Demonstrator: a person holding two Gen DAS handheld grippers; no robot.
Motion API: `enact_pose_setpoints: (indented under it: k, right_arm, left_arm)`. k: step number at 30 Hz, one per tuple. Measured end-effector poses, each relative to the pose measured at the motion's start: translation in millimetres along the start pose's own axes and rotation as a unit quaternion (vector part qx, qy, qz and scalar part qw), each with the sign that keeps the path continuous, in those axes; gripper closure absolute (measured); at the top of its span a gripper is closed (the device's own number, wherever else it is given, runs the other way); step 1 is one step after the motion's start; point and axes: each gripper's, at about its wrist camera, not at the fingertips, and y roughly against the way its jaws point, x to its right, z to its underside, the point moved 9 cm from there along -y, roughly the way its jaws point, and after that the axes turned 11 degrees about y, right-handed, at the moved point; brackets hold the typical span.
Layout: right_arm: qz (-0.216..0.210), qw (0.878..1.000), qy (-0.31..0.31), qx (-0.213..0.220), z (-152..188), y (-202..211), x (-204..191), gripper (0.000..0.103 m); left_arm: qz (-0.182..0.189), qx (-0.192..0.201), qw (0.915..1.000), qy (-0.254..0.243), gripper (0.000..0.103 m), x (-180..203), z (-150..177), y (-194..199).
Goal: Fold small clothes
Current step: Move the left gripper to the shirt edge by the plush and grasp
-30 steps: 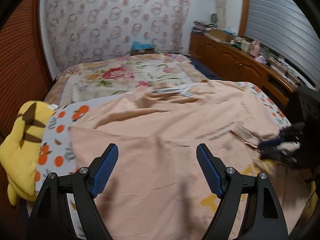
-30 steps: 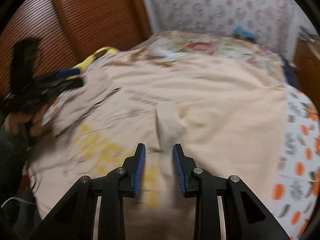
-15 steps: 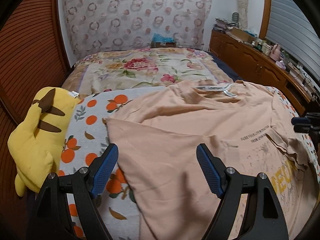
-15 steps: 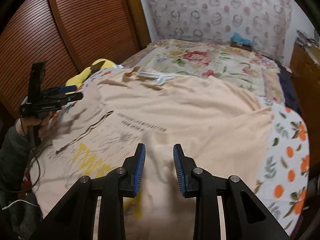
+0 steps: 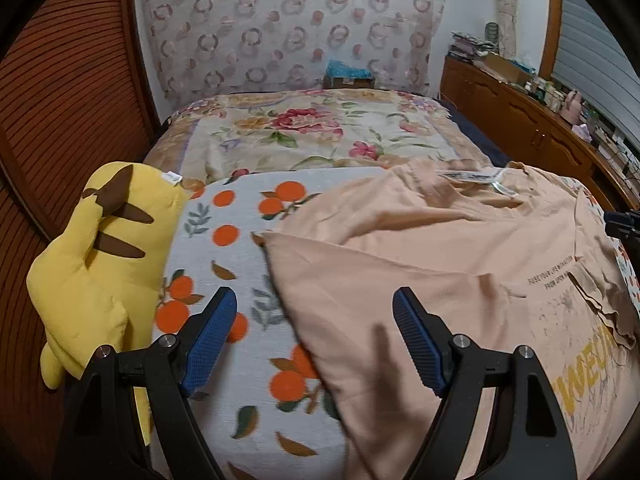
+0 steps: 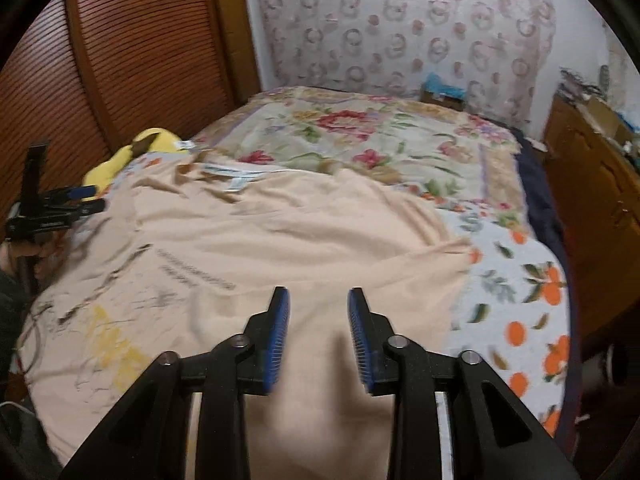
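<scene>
The peach T-shirt (image 5: 420, 264) lies flat on the bed (image 5: 256, 360) for folding; left gripper (image 5: 312, 336) jaws wide at its nine-o'clock edge, right gripper (image 6: 318, 332) narrower, both empty.

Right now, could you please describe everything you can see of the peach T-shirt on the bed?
The peach T-shirt is soft, thin-looking fabric, lying spread and wrinkled on the orange-print blanket. It carries small dark lettering and large yellow letters, with white tags at the far collar. One sleeve lies folded over the print. Neither open gripper holds it.
</scene>
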Motion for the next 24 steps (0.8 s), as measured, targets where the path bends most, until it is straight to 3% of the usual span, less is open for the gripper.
enact_pose_setpoints:
  k: [4, 6, 10, 15, 17, 19, 21, 23, 24]
  right_arm:
    - [0.036, 0.999, -0.019, -0.014, 9, -11, 23, 0.045]
    - [0.047, 0.998, -0.028, -0.022, 11, -17, 30, 0.045]
    - [0.064, 0.996, -0.046, -0.035, 14, -31, 41, 0.045]
    - [0.064, 0.995, -0.068, -0.039, 7, -41, 45, 0.045]
    - [0.059, 0.995, -0.068, -0.037, 1, -45, 43, 0.045]
    - [0.055, 0.996, -0.062, -0.032, -4, -50, 42, 0.045]
    - [0.052, 0.997, -0.052, -0.029, -10, -56, 38, 0.046]
    - [0.045, 0.998, -0.042, -0.024, -11, -63, 39, 0.063]
    - [0.034, 0.999, -0.036, -0.022, -14, -65, 33, 0.081]
  left_arm:
    - [0.001, 0.0, 0.9999, 0.011, 0.022, -10, -2, -2]
    - [0.009, -0.004, 0.9998, 0.017, 0.024, -13, -2, -5]
    - [0.021, -0.026, 0.999, 0.03, 0.046, -15, 0, -18]
    - [0.025, -0.035, 0.9987, 0.029, 0.047, -14, -4, -28]
    - [0.03, -0.034, 0.9986, 0.027, 0.059, -12, -7, -30]
    - [0.043, -0.041, 0.9978, 0.031, 0.096, -7, -8, -32]
    - [0.065, -0.048, 0.996, 0.039, 0.097, -1, -9, -31]
    - [0.063, -0.034, 0.997, 0.031, 0.097, 5, -11, -24]
    - [0.068, -0.028, 0.9969, 0.029, 0.098, 8, -12, -19]
